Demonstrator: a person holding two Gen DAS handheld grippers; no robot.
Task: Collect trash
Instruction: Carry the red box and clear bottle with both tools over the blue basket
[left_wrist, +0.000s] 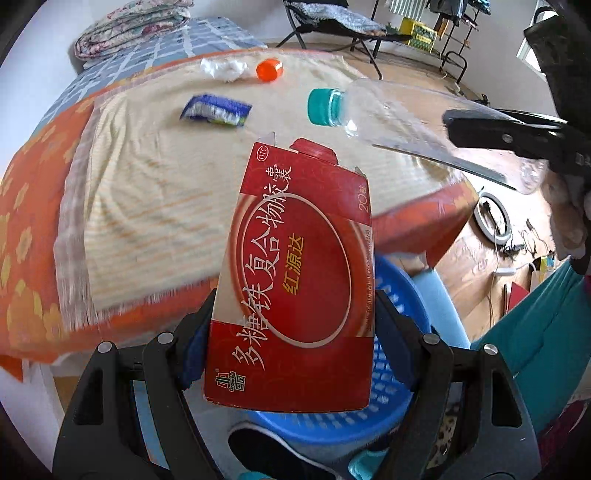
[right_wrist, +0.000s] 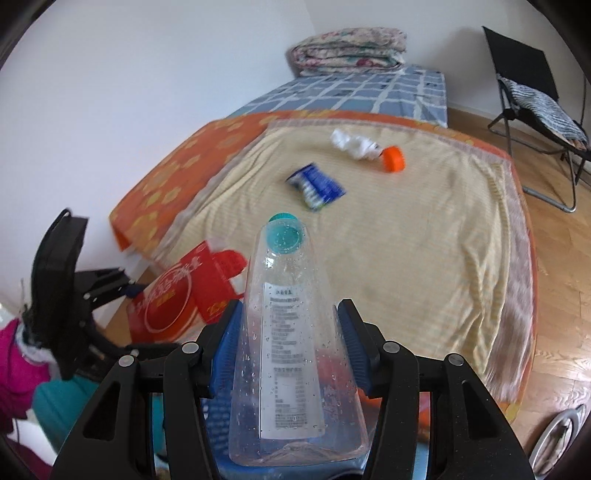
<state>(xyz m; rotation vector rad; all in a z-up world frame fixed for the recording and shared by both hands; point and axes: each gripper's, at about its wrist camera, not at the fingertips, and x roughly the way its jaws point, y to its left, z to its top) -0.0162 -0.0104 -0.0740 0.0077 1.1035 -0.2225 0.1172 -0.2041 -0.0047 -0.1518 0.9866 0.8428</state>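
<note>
My left gripper (left_wrist: 293, 332) is shut on a red medicine box (left_wrist: 295, 280), held above a blue plastic basket (left_wrist: 391, 369); the box also shows in the right wrist view (right_wrist: 173, 299). My right gripper (right_wrist: 291, 350) is shut on a clear plastic bottle (right_wrist: 284, 332) with a teal cap; it shows in the left wrist view (left_wrist: 388, 114) at the upper right, held in the air. On the bed lie a blue wrapper (left_wrist: 216, 110) (right_wrist: 316, 184), a crumpled white tissue (left_wrist: 223, 68) (right_wrist: 352, 142) and an orange cap (left_wrist: 269, 70) (right_wrist: 393, 158).
The bed (right_wrist: 424, 240) has a yellow mat over an orange sheet, with a folded quilt (right_wrist: 347, 48) at its far end. A black folding chair (right_wrist: 535, 96) stands on the wood floor at the right. Cables and a ring light (left_wrist: 493, 218) lie on the floor.
</note>
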